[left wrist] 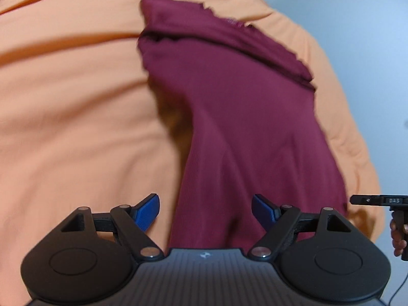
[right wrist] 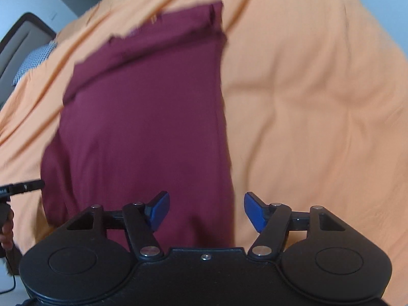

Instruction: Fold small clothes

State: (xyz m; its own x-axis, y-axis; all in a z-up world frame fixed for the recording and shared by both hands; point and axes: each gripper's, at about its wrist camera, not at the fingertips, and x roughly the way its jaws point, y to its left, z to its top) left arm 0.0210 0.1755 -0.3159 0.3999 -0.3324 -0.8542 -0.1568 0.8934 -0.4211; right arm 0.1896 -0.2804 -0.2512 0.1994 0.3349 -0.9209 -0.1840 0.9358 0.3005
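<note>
A maroon garment (right wrist: 142, 117) is lying on a bed covered by an orange sheet (right wrist: 306, 102), near the sheet's edge where the pale floor (left wrist: 357, 38) is showing. In the right wrist view the garment is lying mostly flat, with a folded band across its far end; in the left wrist view its cloth is rising in a ridge. The left tongs (left wrist: 205, 210) are standing wide over the garment's near end, with nothing pressed between the blue pads (left wrist: 148, 210). The right tongs (right wrist: 206, 210) are also standing apart, straddling the garment's right-hand edge and gripping nothing. Both views are blurring.
</note>
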